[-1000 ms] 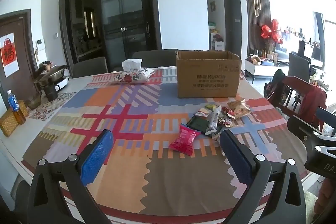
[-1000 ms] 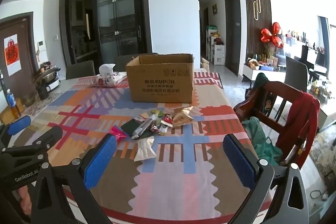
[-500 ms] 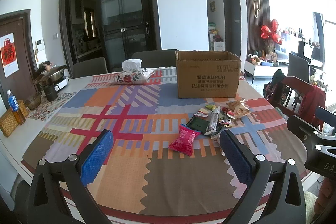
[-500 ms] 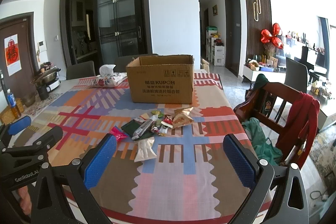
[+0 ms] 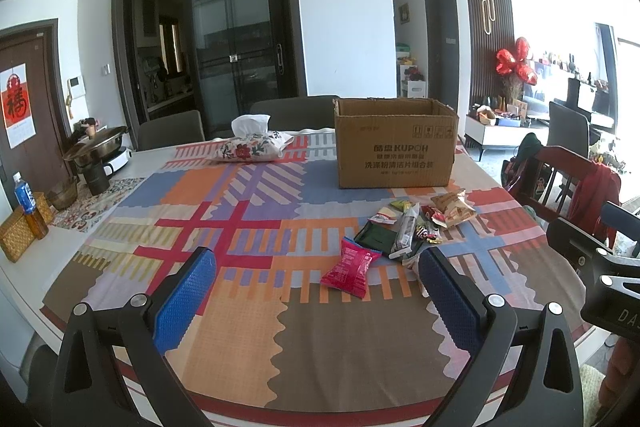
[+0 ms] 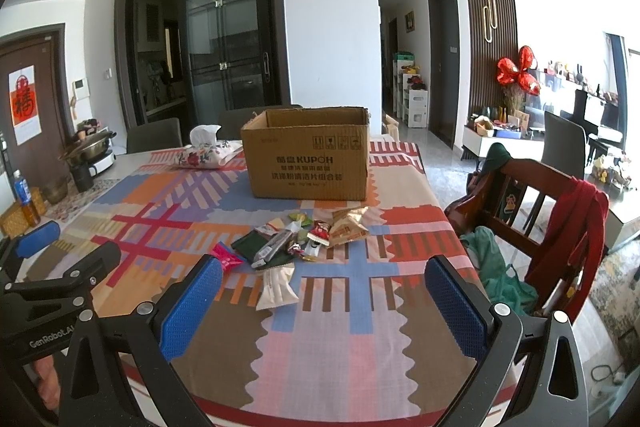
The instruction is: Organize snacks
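A pile of small snack packets (image 5: 412, 227) lies on the patterned tablecloth in front of an open cardboard box (image 5: 396, 147). A pink-red packet (image 5: 350, 267) lies nearest, a tan packet (image 5: 454, 209) at the right. In the right wrist view the pile (image 6: 296, 243) has a white packet (image 6: 278, 285) at its near edge, with the box (image 6: 308, 155) behind. My left gripper (image 5: 316, 291) is open and empty, above the table's near edge. My right gripper (image 6: 324, 303) is open and empty, just short of the pile.
A floral tissue pouch (image 5: 252, 147) lies left of the box. A pot (image 5: 94, 147), a cup, a bottle (image 5: 26, 199) and a woven box stand at the table's left edge. A wooden chair (image 6: 532, 211) draped with red and green clothes stands close to the right.
Both grippers have barely shifted. Nothing on the table has moved.
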